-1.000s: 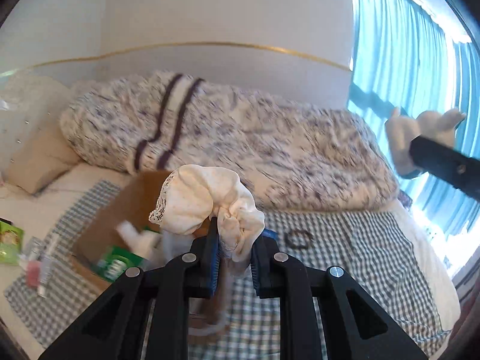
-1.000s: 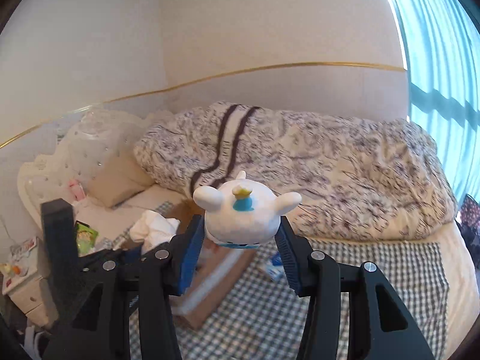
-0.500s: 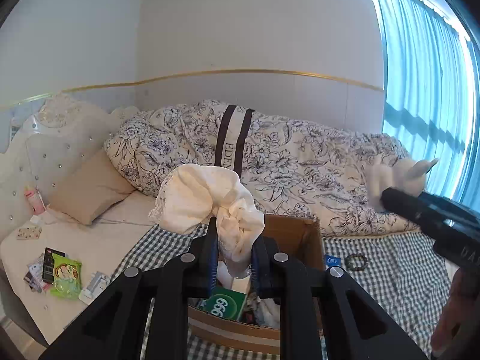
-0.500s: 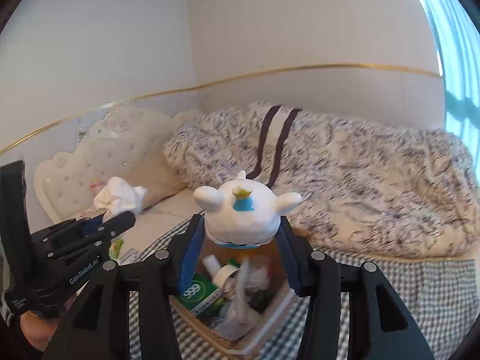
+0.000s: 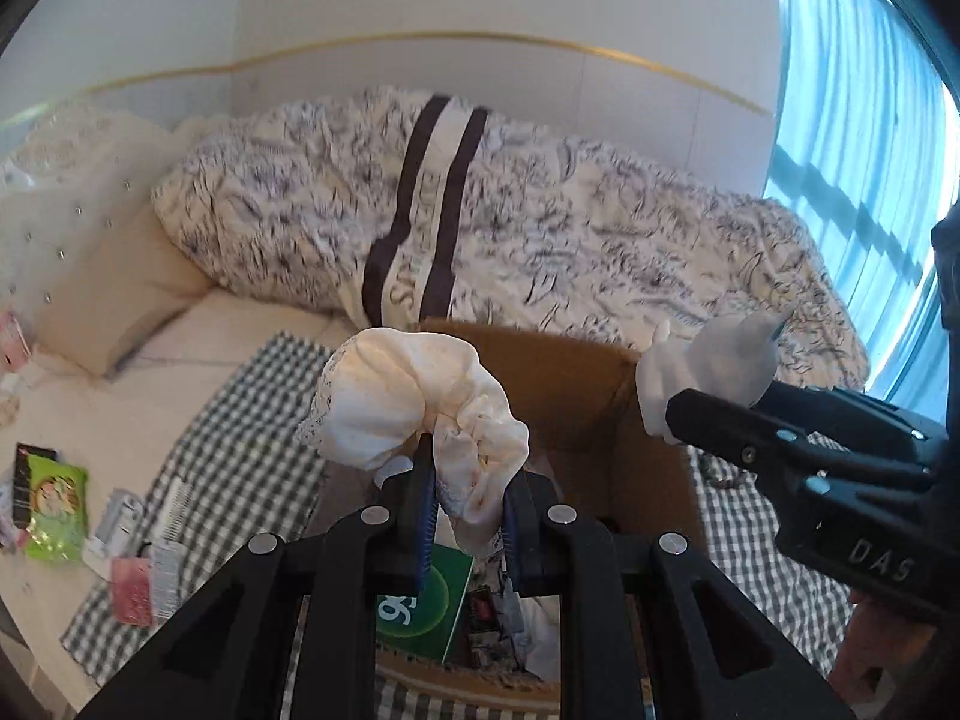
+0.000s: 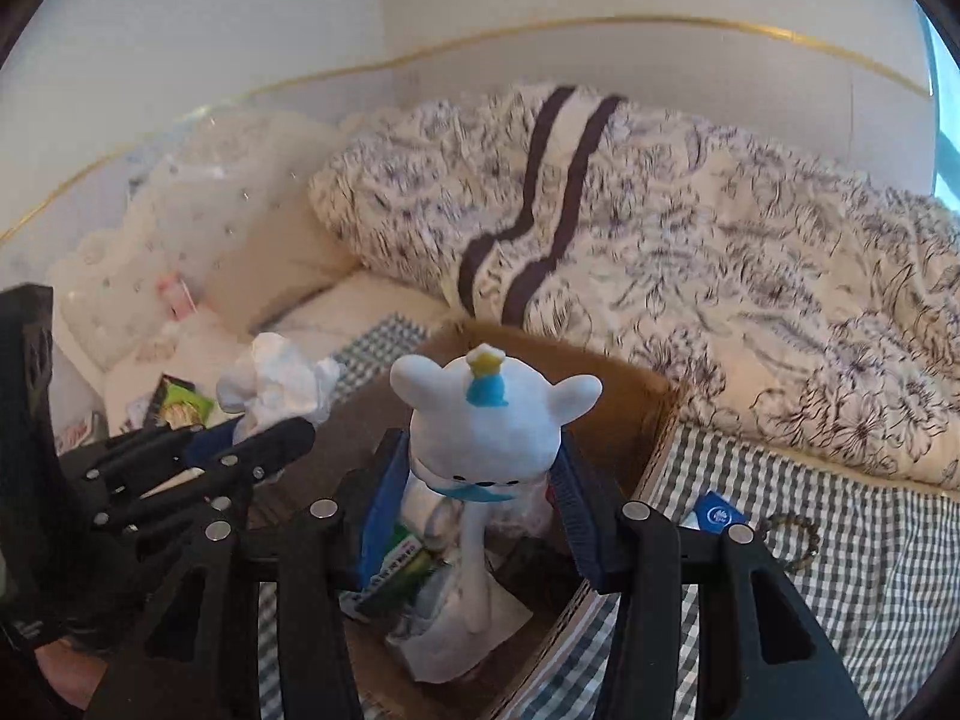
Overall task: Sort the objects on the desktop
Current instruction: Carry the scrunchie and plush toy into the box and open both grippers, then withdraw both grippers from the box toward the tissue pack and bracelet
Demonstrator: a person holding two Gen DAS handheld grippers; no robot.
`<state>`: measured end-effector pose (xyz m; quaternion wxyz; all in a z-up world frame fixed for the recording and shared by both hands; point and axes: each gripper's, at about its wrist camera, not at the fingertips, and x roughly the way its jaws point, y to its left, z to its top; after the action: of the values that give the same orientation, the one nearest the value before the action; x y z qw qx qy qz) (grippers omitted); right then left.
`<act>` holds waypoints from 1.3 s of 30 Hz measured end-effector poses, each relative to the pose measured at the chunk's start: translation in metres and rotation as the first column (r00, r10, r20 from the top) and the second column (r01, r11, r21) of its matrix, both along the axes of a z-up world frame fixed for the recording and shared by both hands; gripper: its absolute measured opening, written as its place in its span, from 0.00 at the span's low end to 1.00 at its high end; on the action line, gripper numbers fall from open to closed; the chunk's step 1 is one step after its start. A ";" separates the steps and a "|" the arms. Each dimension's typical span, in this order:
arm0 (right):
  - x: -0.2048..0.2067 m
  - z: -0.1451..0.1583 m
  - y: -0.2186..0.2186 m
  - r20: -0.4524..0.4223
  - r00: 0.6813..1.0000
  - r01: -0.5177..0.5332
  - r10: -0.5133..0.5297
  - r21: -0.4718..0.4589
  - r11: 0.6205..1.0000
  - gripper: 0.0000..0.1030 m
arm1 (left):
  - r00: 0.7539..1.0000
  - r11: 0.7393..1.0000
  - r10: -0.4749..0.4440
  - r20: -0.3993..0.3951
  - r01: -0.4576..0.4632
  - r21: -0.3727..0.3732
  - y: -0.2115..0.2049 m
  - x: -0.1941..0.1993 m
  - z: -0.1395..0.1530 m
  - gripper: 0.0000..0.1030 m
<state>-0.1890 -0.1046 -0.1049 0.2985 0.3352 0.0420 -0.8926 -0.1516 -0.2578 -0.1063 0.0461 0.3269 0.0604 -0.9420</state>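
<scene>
Daylight enters through the blue curtain (image 5: 852, 138) at right, blown out near its top edge. The room is bright, shadows soft. Motion blur smears the quilt (image 6: 690, 240) print in both views. Fisheye bends the wall's gold trim (image 5: 420, 39); corners vignette black.

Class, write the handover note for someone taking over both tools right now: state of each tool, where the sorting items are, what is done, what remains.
Left tool: shut on the cream lace cloth, held above the cardboard box.
Right tool: shut on the white plush toy, also over the box.
Done: several items already lie in the box, including a green packet.
Left: release both items into the box; then collect the snack packets on the bed's left side, and the bead bracelet and blue sachet on the checked cloth.
</scene>
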 end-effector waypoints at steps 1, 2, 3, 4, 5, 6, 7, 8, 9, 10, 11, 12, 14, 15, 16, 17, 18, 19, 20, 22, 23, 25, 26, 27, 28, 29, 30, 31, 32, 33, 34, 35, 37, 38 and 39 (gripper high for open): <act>-0.006 -0.005 -0.001 0.012 1.000 0.005 -0.005 0.008 1.000 0.47 | 1.000 1.000 0.004 0.022 -0.004 0.008 -0.003 -0.007 -0.007 0.17; -0.014 -0.013 -0.002 0.030 0.999 0.009 -0.010 0.020 1.000 0.47 | 0.999 1.000 0.003 0.038 -0.003 0.013 -0.004 -0.012 -0.012 0.17; -0.021 -0.022 -0.003 0.048 0.999 0.011 -0.012 0.032 0.999 0.47 | 0.999 1.000 -0.002 0.048 0.001 0.017 -0.006 -0.016 -0.017 0.17; -0.025 -0.028 -0.005 0.059 0.998 0.011 -0.014 0.042 0.999 0.47 | 0.998 1.000 -0.006 0.055 0.005 0.016 -0.006 -0.020 -0.023 0.17; -0.030 -0.036 -0.006 0.073 0.997 0.011 -0.015 0.057 0.998 0.47 | 0.998 1.000 -0.009 0.065 0.008 0.011 -0.004 -0.026 -0.029 0.17; -0.036 -0.044 -0.008 0.087 0.996 0.010 -0.017 0.073 0.997 0.47 | 0.996 1.000 -0.017 0.084 0.017 0.011 -0.003 -0.032 -0.036 0.17; -0.038 -0.048 -0.009 0.096 0.995 0.010 -0.018 0.080 0.997 0.47 | 0.994 0.999 -0.030 0.108 0.028 0.020 -0.003 -0.036 -0.044 0.17; -0.041 -0.054 -0.010 0.106 0.994 0.009 -0.018 0.082 0.997 0.47 | 0.991 0.999 -0.036 0.126 0.033 0.030 -0.004 -0.041 -0.050 0.17; -0.043 -0.058 -0.010 0.113 0.993 0.010 -0.019 0.082 0.997 0.47 | 0.990 0.999 -0.036 0.135 0.032 0.036 -0.005 -0.045 -0.055 0.17; -0.046 -0.063 -0.009 0.120 0.993 0.012 -0.022 0.084 0.996 0.47 | 0.989 0.999 -0.038 0.140 0.032 0.041 -0.005 -0.048 -0.059 0.17; -0.049 -0.066 -0.008 0.126 0.992 0.014 -0.024 0.083 0.996 0.47 | 0.989 0.999 -0.038 0.144 0.032 0.044 -0.006 -0.050 -0.062 0.17; -0.050 -0.068 -0.008 0.129 0.991 0.015 -0.026 0.081 0.997 0.47 | 0.988 0.999 -0.038 0.147 0.032 0.043 -0.006 -0.051 -0.066 0.19; -0.052 -0.071 -0.006 0.128 0.991 0.018 -0.027 0.073 0.997 0.47 | 0.988 0.999 -0.038 0.147 0.033 0.035 -0.003 -0.052 -0.070 0.20; -0.053 -0.071 -0.004 0.123 0.992 0.020 -0.029 0.068 0.997 0.48 | 0.988 0.999 -0.037 0.148 0.034 0.029 -0.002 -0.052 -0.072 0.23; -0.052 -0.069 -0.002 0.117 0.993 0.024 -0.031 0.059 0.998 0.50 | 0.988 0.999 -0.036 0.149 0.032 0.027 -0.001 -0.052 -0.073 0.27; -0.052 -0.067 0.001 0.108 0.993 0.031 -0.036 0.051 0.998 0.52 | 0.988 0.999 -0.036 0.149 0.032 0.032 -0.001 -0.053 -0.073 0.37; -0.050 -0.063 0.003 0.095 0.995 0.039 -0.043 0.043 0.998 0.58 | 0.989 0.999 -0.035 0.147 0.030 0.040 -0.002 -0.054 -0.073 0.50; -0.047 -0.058 0.004 0.082 0.995 0.047 -0.050 0.037 0.998 0.62 | 0.989 0.999 -0.033 0.141 0.026 0.048 -0.002 -0.053 -0.072 0.54; -0.044 -0.053 0.007 0.066 0.996 0.059 -0.060 0.029 0.998 0.62 | 0.990 0.998 -0.031 0.136 0.024 0.052 -0.001 -0.052 -0.071 0.57; -0.039 -0.044 0.014 0.044 0.996 0.074 -0.074 0.011 0.997 0.62 | 0.992 0.998 -0.027 0.127 0.020 0.058 0.001 -0.049 -0.064 0.61; -0.035 -0.038 0.018 0.031 0.996 0.084 -0.084 -0.002 0.996 0.62 | 0.992 0.998 -0.024 0.121 0.017 0.057 0.002 -0.049 -0.060 0.66; -0.029 -0.025 0.028 0.008 0.995 0.104 -0.104 -0.030 0.994 0.63 | 0.995 0.999 -0.014 0.099 0.010 0.049 0.004 -0.043 -0.049 0.69; -0.025 -0.019 0.033 -0.001 0.994 0.111 -0.111 -0.042 0.993 0.64 | 0.996 0.999 -0.011 0.089 0.007 0.044 0.006 -0.040 -0.044 0.69; -0.021 -0.010 0.039 -0.013 0.993 0.117 -0.118 -0.056 0.992 0.66 | 0.997 0.999 -0.010 0.081 0.007 0.040 0.008 -0.037 -0.039 0.69; -0.018 -0.004 0.043 -0.021 0.992 0.120 -0.121 -0.060 0.991 0.67 | 0.997 0.999 -0.011 0.073 0.008 0.036 0.011 -0.034 -0.034 0.69; -0.013 0.007 0.048 -0.034 0.991 0.125 -0.127 -0.065 0.990 0.67 | 0.998 0.999 -0.015 0.059 0.013 0.030 0.015 -0.029 -0.026 0.69; -0.009 0.016 0.053 -0.048 0.990 0.129 -0.132 -0.072 0.989 0.67 | 0.999 1.000 -0.015 0.045 0.014 0.024 0.018 -0.024 -0.019 0.69; -0.005 0.024 0.058 -0.059 0.989 0.132 -0.137 -0.080 0.988 0.69 | 1.000 1.000 -0.015 0.027 0.015 0.019 0.021 -0.018 -0.012 0.69; 0.002 0.035 0.065 -0.076 0.987 0.138 -0.145 -0.092 0.986 0.70 | 1.000 1.000 -0.017 0.010 0.016 0.019 0.024 -0.012 -0.004 0.70; 0.009 0.046 0.072 -0.094 0.984 0.144 -0.154 -0.107 0.984 0.72 | 1.000 1.000 -0.017 -0.006 0.017 0.022 0.026 -0.007 0.004 0.71; 0.016 0.055 0.079 -0.109 0.981 0.149 -0.162 -0.121 0.981 0.73 | 1.000 1.000 -0.017 -0.024 0.017 0.025 0.029 -0.001 0.012 0.72; 0.024 0.064 0.086 -0.123 0.978 0.152 -0.169 -0.135 0.979 0.74 | 0.999 0.999 -0.017 -0.042 0.018 0.026 0.032 0.006 0.020 0.74; 0.038 0.080 0.099 -0.151 0.972 0.158 -0.181 -0.151 0.976 0.76 | 0.997 1.000 -0.020 -0.081 0.021 0.019 0.039 0.019 0.034 0.77; 0.045 0.087 0.105 -0.166 0.968 0.163 -0.187 -0.149 0.975 0.76 | 0.995 1.000 -0.023 -0.101 0.024 0.011 0.043 0.027 0.039 0.79; 0.052 0.095 0.112 -0.183 0.964 0.168 -0.193 -0.141 0.976 0.77 | 0.992 1.000 -0.030 -0.126 0.030 0.000 0.049 0.036 0.045 0.80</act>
<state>-0.1365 0.0073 -0.0100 0.2305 0.2291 -0.0155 -0.9456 -0.1157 -0.2089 -0.0617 0.0278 0.2676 0.0590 -0.9613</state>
